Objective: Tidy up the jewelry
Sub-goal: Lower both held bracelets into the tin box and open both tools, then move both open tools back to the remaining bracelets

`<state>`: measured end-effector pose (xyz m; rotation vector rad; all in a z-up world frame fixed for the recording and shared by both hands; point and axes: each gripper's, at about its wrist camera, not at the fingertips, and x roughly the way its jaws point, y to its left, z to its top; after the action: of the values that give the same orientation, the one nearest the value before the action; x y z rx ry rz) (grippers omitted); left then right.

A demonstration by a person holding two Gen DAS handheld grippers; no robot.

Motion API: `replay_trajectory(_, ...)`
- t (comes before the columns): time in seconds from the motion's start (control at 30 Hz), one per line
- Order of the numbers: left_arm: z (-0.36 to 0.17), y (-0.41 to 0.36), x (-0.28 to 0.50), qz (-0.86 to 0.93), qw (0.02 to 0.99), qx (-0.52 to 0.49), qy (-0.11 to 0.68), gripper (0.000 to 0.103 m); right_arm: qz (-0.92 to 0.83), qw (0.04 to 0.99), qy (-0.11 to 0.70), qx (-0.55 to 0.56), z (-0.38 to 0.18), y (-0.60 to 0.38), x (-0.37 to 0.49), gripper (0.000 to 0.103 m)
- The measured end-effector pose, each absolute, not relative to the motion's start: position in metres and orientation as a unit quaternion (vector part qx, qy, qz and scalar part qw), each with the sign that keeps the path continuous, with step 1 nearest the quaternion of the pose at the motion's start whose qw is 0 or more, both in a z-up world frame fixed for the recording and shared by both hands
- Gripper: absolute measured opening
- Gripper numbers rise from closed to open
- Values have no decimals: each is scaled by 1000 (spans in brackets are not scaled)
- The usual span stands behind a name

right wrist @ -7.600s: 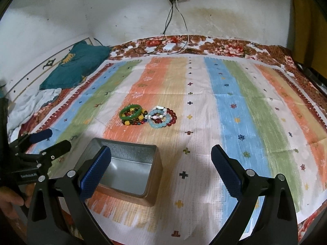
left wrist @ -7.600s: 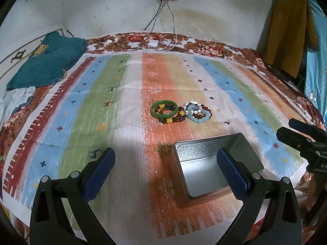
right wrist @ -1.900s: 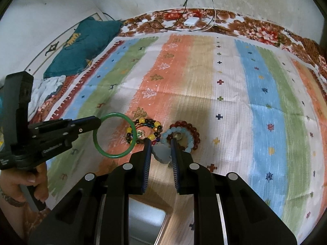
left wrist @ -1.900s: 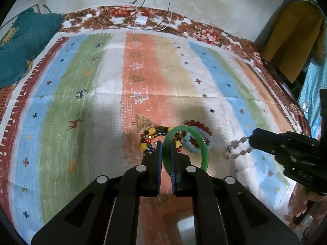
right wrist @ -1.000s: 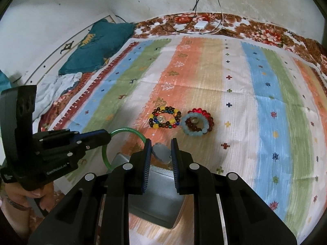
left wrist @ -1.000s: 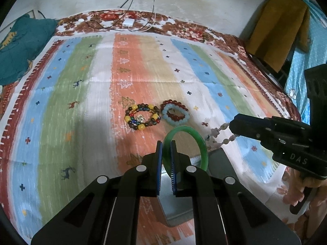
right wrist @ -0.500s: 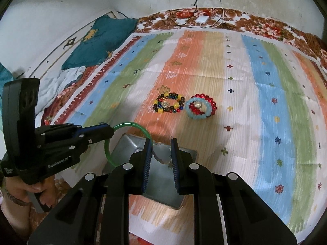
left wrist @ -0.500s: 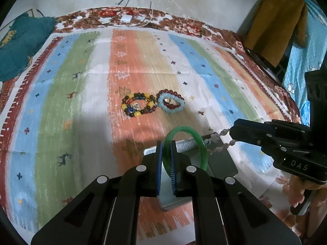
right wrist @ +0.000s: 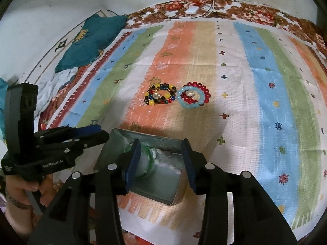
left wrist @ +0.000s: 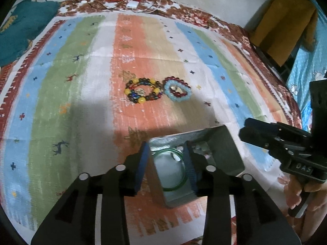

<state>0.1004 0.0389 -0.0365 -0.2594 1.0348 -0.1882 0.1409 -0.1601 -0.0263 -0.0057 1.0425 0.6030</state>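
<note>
A metal tin (left wrist: 229,143) (right wrist: 116,143) stands on the striped cloth near me. A green bangle (left wrist: 173,187) (right wrist: 150,157) lies inside it, with a white bead bracelet (left wrist: 199,149) (right wrist: 163,153) at its far wall. My left gripper (left wrist: 166,165) is open and empty just above the tin. My right gripper (right wrist: 161,163) is open and empty above the tin too. A multicolour bead bracelet (left wrist: 143,92) (right wrist: 160,97) and a blue and red bracelet pair (left wrist: 177,90) (right wrist: 193,98) lie on the cloth beyond the tin.
A striped cloth (left wrist: 61,102) (right wrist: 265,102) covers the bed. A teal garment (left wrist: 18,32) (right wrist: 90,40) lies at the far left. A white charger with cables (left wrist: 131,5) (right wrist: 192,10) lies at the far edge. A yellow cloth (left wrist: 284,30) hangs at the right.
Both grippers have opened over the tin. The green bangle has dropped from the left one and the white bead bracelet from the right one into the tin.
</note>
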Motion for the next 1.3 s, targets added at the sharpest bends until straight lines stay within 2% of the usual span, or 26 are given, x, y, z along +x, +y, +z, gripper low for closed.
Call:
replay_trajectory(0.17,-39,48,107,-74,858,-122,494,46,276,825,493,-21,-30,-156,144,50)
replay_trajectory(0.23,-39,50,111,-71,859,-123,492,46,271,827,491,-30,-30,-154,148,57)
replay_trajectory(0.37,-39,55,122,-62,867,-120,481,56,266,834,482,-32,-30,-153,161,66)
replay_trajectory(0.53,-44,60,136,-51,868,-117,481,58,254,836,485,-18,-36,-154,178,68)
replay_trajectory(0.67,-48,62,149,-51,869,-104,481,65,238,846,478,-14,-40,-156,189,68)
replay_trajectory(1.3,-83,79,198,-53,846,-151,509,66,217,836,504,17,-70,-153,242,68)
